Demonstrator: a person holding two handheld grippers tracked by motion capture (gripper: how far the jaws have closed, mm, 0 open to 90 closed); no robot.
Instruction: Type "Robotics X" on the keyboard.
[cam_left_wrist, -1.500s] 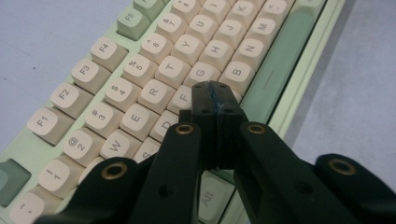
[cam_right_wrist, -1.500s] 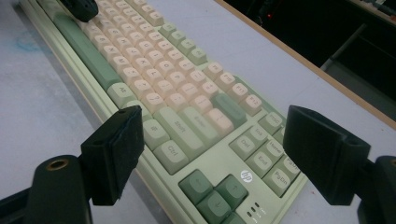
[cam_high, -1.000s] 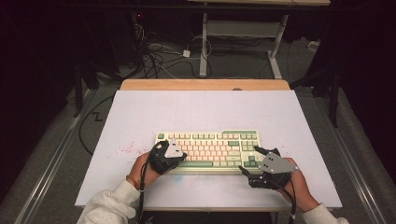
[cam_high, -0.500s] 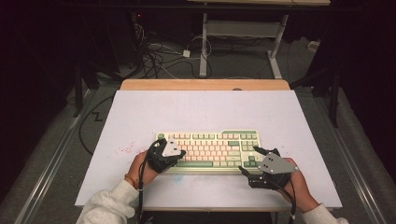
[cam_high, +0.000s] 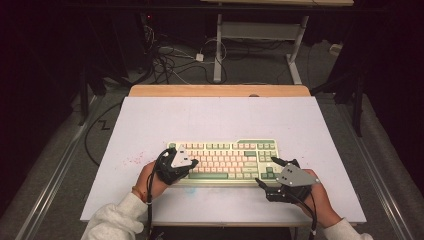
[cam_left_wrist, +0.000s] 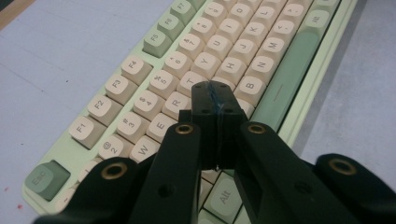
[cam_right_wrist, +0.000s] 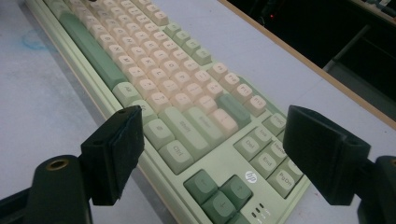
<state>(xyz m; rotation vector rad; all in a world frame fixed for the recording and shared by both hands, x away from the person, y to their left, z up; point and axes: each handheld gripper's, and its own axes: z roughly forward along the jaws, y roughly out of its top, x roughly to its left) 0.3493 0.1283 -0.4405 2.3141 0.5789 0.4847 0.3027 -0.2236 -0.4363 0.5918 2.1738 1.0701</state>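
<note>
A pale green keyboard (cam_high: 225, 157) with cream and green keys lies across the near middle of the white table top (cam_high: 220, 120). My left gripper (cam_high: 194, 163) is shut with nothing in it. Its joined tips (cam_left_wrist: 215, 93) rest over the letter keys of the keyboard (cam_left_wrist: 154, 84), around the G and V keys, above the long green space bar (cam_left_wrist: 285, 79). My right gripper (cam_high: 265, 170) stands open at the keyboard's near right corner. Its two black jaws straddle the corner of the keyboard (cam_right_wrist: 154, 84) by the arrow keys (cam_right_wrist: 219, 191), and the right gripper (cam_right_wrist: 219, 154) holds nothing.
A wooden strip (cam_high: 220, 90) edges the table's far side. Red specks (cam_high: 134, 160) mark the surface left of the keyboard. Cables (cam_high: 175, 60) and a desk frame (cam_high: 260, 35) stand on the floor beyond. A cable (cam_high: 149, 200) trails from the left gripper along the sleeve.
</note>
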